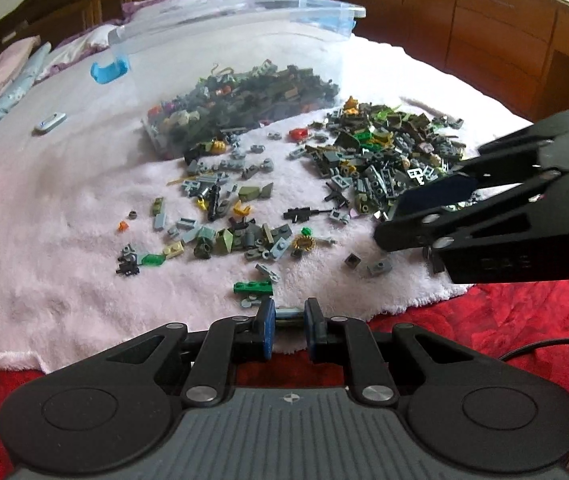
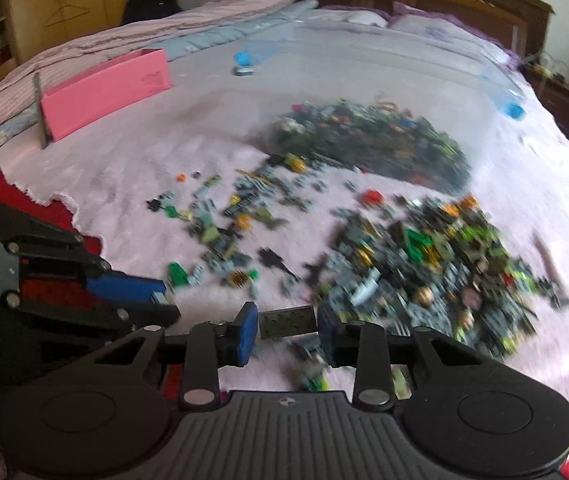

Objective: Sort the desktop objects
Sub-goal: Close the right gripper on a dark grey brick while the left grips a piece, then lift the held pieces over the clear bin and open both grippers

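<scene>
A: Entry. Right gripper [image 2: 286,326] is clamped on a dark grey studded plate [image 2: 286,322], held crosswise between the blue pads, just above the near edge of the big brick pile [image 2: 424,272]. Right wrist view is smeared, so detail on the plate is poor.

B: And the left?

A: Left gripper [image 1: 288,316] has its fingers drawn close on a small pale grey piece [image 1: 288,313], near the front edge of the pink fleece blanket [image 1: 64,272]. It looks gripped, not merely framed; a green plate [image 1: 253,288] lies just beyond, untouched.

B: Step in hand?

A: My reading: both tongs loaded, pick done, drop-off pending. Loose scatter [image 1: 220,216] lies between the pile and the clear plastic bin [image 1: 244,60], which already carries a heap of bricks.

B: Next move?

A: Probably carrying each piece over the bin's rim before letting go. The bin sits well beyond both grippers, so the reach passes over the scatter. A pink box [image 2: 104,92] stands off to the left; whether it is a sorting target, I cannot tell.
</scene>
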The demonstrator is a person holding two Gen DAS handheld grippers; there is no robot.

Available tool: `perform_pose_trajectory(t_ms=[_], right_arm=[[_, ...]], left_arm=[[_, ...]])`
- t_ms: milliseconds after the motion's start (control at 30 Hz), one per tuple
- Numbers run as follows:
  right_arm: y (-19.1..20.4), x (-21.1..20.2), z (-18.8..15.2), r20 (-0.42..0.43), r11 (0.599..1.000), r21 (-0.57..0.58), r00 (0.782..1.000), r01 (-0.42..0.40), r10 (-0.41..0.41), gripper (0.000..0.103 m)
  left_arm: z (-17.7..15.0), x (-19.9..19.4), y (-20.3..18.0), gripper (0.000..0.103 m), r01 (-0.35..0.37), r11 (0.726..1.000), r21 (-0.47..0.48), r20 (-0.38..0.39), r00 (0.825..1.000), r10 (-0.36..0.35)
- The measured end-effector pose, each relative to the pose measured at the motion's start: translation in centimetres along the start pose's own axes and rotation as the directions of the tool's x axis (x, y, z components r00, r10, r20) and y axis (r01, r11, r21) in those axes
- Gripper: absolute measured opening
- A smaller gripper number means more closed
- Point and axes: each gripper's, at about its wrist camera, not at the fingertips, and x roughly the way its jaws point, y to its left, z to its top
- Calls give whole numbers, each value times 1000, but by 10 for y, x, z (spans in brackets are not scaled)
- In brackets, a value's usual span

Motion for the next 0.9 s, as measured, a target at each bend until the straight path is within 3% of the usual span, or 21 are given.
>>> perform_pose_trajectory(t_ms=[200, 267, 367, 900], right_arm=[[-7, -6, -13, -19, 999, 35, 1000, 5, -5, 35], [-4, -8, -15, -17, 1000, 28, 1000, -1, 1, 35], [-3, -12, -16, -12, 1000, 27, 1000, -4, 5, 35], [-18, -29, -7, 34, 996, 83, 999, 17, -20, 35]], left_arm=[[0, 4, -1, 31, -24, 1000, 0, -25, 999, 24], [0, 5, -2, 29, -24, 1000, 6, -25, 999, 25], [1, 1, -6, 17, -14, 1000, 24, -16, 1000, 15], [33, -8, -8, 17, -3, 1000, -4, 30, 1000, 3]])
